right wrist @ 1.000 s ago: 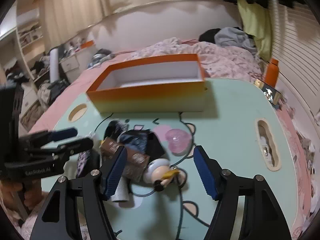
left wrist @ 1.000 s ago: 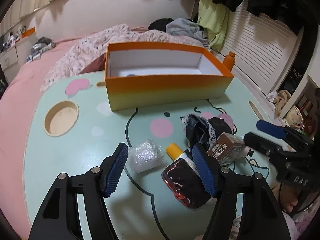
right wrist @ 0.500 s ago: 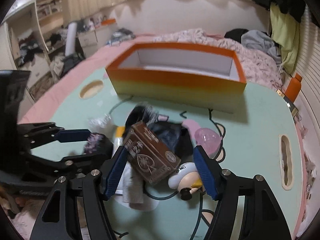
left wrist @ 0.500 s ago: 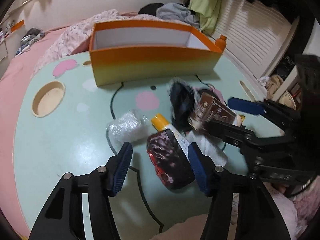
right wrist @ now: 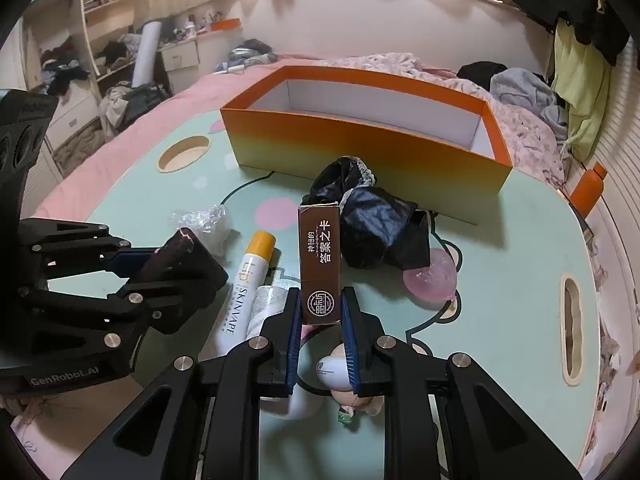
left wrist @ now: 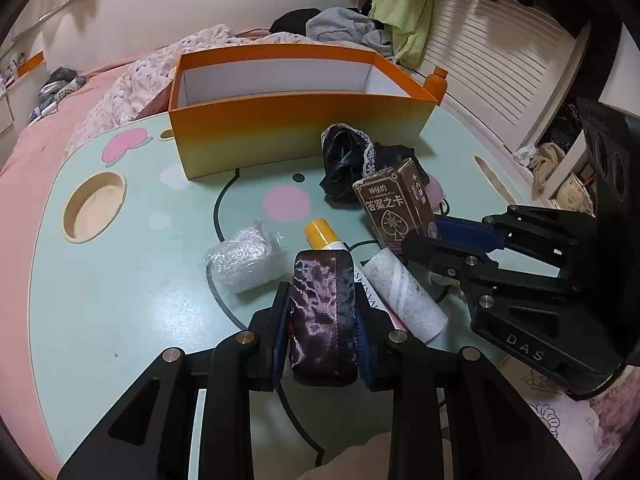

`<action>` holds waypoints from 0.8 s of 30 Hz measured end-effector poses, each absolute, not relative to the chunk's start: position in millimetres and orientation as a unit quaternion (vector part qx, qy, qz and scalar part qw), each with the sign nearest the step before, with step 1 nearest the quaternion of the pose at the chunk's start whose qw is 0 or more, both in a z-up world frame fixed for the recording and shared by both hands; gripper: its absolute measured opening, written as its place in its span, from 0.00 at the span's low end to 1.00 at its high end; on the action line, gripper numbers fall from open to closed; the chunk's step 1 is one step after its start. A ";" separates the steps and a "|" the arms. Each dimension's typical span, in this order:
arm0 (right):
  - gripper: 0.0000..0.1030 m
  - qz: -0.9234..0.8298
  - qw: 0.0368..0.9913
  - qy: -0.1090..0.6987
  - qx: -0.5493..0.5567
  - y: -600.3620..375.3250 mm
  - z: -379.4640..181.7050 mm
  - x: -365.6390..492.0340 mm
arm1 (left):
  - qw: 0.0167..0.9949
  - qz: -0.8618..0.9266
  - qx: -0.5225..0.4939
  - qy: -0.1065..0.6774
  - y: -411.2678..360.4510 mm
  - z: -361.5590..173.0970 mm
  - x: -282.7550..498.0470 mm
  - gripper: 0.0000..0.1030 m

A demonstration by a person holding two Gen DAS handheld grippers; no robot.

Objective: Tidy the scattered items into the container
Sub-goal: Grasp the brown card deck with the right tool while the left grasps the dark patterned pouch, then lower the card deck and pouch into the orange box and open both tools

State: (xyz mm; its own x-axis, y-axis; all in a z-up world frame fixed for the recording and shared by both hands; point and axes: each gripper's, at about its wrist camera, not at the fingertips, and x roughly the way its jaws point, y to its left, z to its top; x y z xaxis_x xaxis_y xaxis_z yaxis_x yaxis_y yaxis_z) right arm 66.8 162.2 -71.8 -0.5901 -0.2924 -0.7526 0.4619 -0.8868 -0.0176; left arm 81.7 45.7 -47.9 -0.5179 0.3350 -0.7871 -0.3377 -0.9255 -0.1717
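The orange box (left wrist: 300, 120) stands open at the far side of the mint table (left wrist: 120, 300). My left gripper (left wrist: 322, 293) is closing, and its pads press both sides of a dark purple pouch (left wrist: 322, 320) just above the table. Seen from the right wrist, the left gripper (right wrist: 160, 266) holds that pouch (right wrist: 176, 254) at the left. My right gripper (right wrist: 321, 294) is shut on a brown card box (right wrist: 320, 248), which points towards the orange box (right wrist: 360, 148). In the left wrist view the right gripper (left wrist: 432, 240) holds the card box (left wrist: 394, 208) tilted up.
A white tube with a yellow cap (right wrist: 248, 276), a bubble-wrap bundle (left wrist: 244, 260), a grey-white roll (left wrist: 404, 300), a black lacy cloth (right wrist: 372, 220), a pink round thing (right wrist: 430, 276) and a small figurine (right wrist: 340, 376) lie on the table. A cup hole (left wrist: 94, 208) is at the left.
Both grippers went from wide open to closed: the left onto the purple pouch, the right onto the brown card box, which now points straight ahead between its fingers.
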 end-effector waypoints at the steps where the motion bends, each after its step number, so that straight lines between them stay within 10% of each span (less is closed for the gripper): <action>1: 0.18 -0.887 0.213 0.105 0.396 162.4 -70.6 67.8 | 0.193 0.872 -0.450 -0.002 44.8 -47.5 81.3 0.28; 24: 0.18 -0.922 0.190 0.005 0.338 194.3 -5.2 34.2 | 0.184 0.915 -0.357 -0.033 28.7 20.5 46.3 0.28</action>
State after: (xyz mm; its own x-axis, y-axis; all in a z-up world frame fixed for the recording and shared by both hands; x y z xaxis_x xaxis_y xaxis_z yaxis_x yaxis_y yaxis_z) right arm 34.2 194.3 -5.2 -0.6992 -0.3462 -0.6255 0.3526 -0.9281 0.1196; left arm 46.3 28.7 20.5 -0.6777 0.3609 -0.6407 -0.3134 -0.9300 -0.1923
